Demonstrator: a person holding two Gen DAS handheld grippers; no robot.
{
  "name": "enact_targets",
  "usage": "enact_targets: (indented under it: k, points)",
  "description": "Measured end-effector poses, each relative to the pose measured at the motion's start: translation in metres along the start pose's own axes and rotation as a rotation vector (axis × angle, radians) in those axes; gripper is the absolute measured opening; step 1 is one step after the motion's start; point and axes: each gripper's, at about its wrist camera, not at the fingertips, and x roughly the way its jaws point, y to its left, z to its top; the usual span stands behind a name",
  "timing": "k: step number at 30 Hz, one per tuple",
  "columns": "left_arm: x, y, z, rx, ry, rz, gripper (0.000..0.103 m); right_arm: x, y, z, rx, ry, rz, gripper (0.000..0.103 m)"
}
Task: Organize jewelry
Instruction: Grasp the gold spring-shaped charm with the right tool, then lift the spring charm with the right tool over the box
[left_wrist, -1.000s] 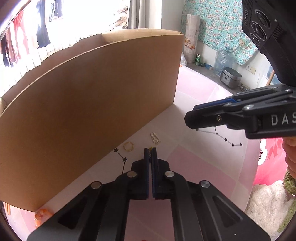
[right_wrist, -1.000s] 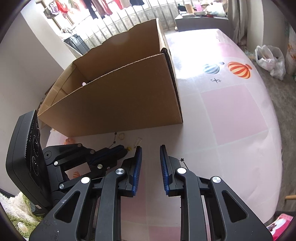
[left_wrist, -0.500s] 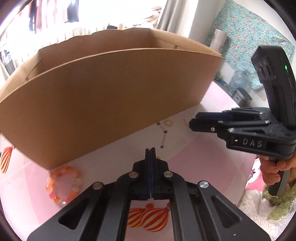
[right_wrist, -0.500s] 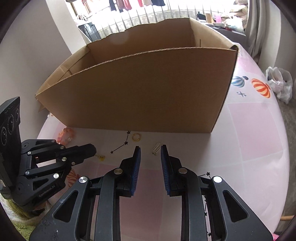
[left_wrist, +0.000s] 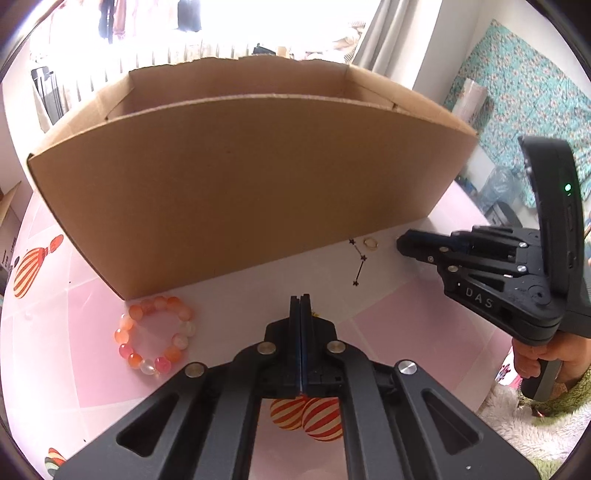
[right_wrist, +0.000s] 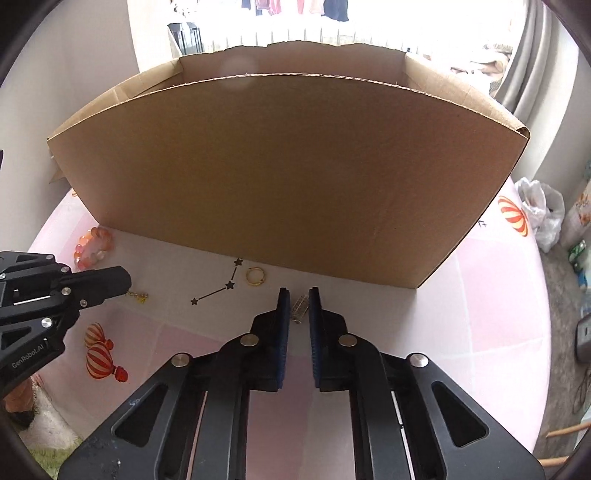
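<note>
The right claw (right_wrist: 297, 295) is closing, its jaws still a narrow gap apart around a small silver clasp (right_wrist: 300, 307) on the table (right_wrist: 480, 295). The left claw (left_wrist: 304, 297) is pressed shut, a gold chain (left_wrist: 315, 314) beside its tip. Before the box (left_wrist: 240, 184) lie a bead bracelet (left_wrist: 153, 334) and a gold ring (right_wrist: 255, 275).

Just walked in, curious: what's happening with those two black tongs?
A person holds a tool in each hand beside a cardboard box, sorting jewelry. The right tool is closing around a small silver piece on the table. The left tool is shut, its tip by a small gold chain. A gold ring and a bead bracelet lie untouched.
</note>
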Motion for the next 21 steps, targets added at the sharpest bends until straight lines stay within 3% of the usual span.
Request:
enact_targets:
  k: [7,13,17,21]
  points:
    - [0.001,0.002,0.0,0.044,0.005,-0.006,0.0,-0.006,-0.006,-0.001,0.049,0.016,0.029,0.002]
    - [-0.008,0.009,-0.003,-0.012,-0.031,-0.056,0.0,-0.017,-0.017,-0.002,0.091,0.037,0.062,0.0]
    - [-0.015,0.007,-0.002,0.044,-0.041,-0.05,0.0,-0.025,-0.022,-0.001,0.139,0.016,0.081,0.0]
    - [-0.022,0.015,-0.003,0.009,-0.06,-0.064,0.0,-0.03,-0.023,0.002,0.099,0.008,0.089,0.001]
